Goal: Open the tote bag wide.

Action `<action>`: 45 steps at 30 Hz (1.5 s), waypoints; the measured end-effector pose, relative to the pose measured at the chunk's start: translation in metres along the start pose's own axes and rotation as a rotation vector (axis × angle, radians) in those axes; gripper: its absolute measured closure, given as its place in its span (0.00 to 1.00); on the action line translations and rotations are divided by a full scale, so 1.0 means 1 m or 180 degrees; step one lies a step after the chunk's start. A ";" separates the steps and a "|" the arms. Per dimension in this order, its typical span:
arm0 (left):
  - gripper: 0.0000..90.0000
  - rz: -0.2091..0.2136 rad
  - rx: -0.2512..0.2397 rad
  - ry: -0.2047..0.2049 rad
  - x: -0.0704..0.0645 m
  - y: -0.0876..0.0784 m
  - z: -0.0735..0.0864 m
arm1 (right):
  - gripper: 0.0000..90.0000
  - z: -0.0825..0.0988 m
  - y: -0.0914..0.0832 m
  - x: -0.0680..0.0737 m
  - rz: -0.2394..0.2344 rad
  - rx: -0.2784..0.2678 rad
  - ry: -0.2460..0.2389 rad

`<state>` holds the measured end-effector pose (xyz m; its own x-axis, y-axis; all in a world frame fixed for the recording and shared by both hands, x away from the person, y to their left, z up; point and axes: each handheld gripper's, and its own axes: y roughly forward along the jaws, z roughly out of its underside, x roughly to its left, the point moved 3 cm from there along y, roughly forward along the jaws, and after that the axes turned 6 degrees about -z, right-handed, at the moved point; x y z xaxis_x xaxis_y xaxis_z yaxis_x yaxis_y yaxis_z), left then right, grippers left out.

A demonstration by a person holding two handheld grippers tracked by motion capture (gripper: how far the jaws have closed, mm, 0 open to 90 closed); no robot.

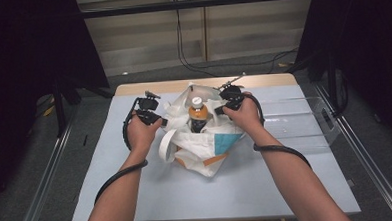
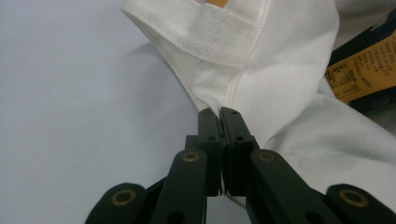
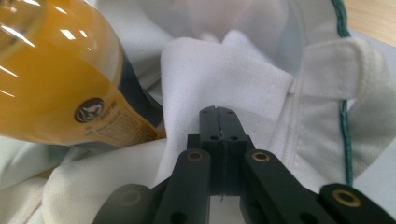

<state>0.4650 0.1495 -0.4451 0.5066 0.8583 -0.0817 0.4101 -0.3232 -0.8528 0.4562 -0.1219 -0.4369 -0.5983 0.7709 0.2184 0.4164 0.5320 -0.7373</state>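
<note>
A white cloth bag (image 1: 206, 152) with orange and blue patches lies mid-table, its mouth spread wide. Upright inside it stands a bottle of orange drink (image 1: 197, 115) with a white cap. My left gripper (image 1: 163, 122) is at the bag's left rim, and its jaws are shut on a fold of the white fabric (image 2: 261, 60) at the seam, tips (image 2: 219, 112) pressed together. My right gripper (image 1: 218, 110) is at the right rim, shut on the bag's cloth (image 3: 233, 70) with its tips (image 3: 218, 111) together. The bottle (image 3: 60, 79) lies close on its left, and the bottle's label (image 2: 364, 70) shows past the fabric.
A clear plastic box (image 1: 297, 121) stands on the right of the pale blue table (image 1: 137, 193). Black cables (image 1: 222, 64) run across the floor behind the table. Metal rails (image 1: 47, 182) flank both sides. The bag's loose handle (image 1: 165, 144) loops out on the left.
</note>
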 end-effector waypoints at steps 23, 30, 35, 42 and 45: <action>0.98 0.0015 0.0070 -0.0061 0.002 0.015 0.014 | 1.00 0.017 0.015 -0.004 -0.0005 0.0064 0.0178; 0.98 0.0028 0.0073 -0.0091 0.001 0.017 0.017 | 1.00 0.020 0.017 -0.005 -0.0010 0.0069 0.0196; 0.98 0.0045 0.0088 -0.0101 0.001 0.019 0.020 | 1.00 0.023 0.018 -0.006 -0.0008 0.0054 0.0227; 0.98 0.0019 0.0101 -0.0100 0.000 0.022 0.021 | 1.00 0.027 0.019 -0.006 0.0007 0.0048 0.0290; 0.98 0.0040 0.0129 -0.0097 0.000 0.023 0.022 | 1.00 0.028 0.019 -0.006 0.0015 0.0052 0.0289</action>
<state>0.4576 0.1509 -0.4764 0.4879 0.8662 -0.1078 0.3724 -0.3183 -0.8718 0.4487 -0.1259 -0.4703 -0.5316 0.8024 0.2714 0.4074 0.5231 -0.7486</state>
